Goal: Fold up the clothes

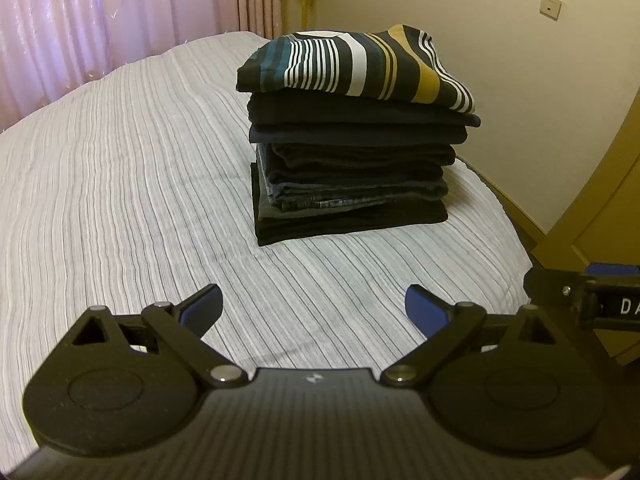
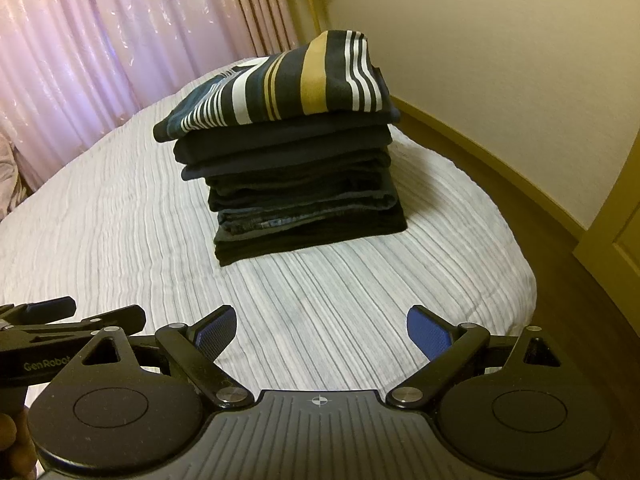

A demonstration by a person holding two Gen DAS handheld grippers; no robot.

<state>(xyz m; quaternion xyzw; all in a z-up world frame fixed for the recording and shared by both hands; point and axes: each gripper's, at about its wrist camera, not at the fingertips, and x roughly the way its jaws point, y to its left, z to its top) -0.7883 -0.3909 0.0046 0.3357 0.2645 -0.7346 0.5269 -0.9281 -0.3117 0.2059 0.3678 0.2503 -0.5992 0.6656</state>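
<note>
A tall stack of folded dark clothes (image 1: 352, 176) (image 2: 304, 200) stands on the striped white bedspread (image 1: 132, 152) (image 2: 120, 216). On top lies a folded striped garment (image 1: 360, 64) (image 2: 288, 84) in black, white, teal and mustard. My left gripper (image 1: 314, 310) hovers over the bed in front of the stack, open and holding nothing. My right gripper (image 2: 322, 330) is open too, also short of the stack with nothing between its blue pads. Part of the right gripper (image 1: 588, 300) shows at the right edge of the left wrist view. The left gripper (image 2: 60, 328) shows at the left edge of the right wrist view.
Pink curtains (image 1: 100, 12) (image 2: 100, 40) hang behind the bed. A cream wall (image 1: 540, 80) (image 2: 500, 60) with a wooden baseboard runs along the right, with a wooden door (image 1: 608, 216) near the bed's corner. Floor (image 2: 568, 288) shows right of the bed edge.
</note>
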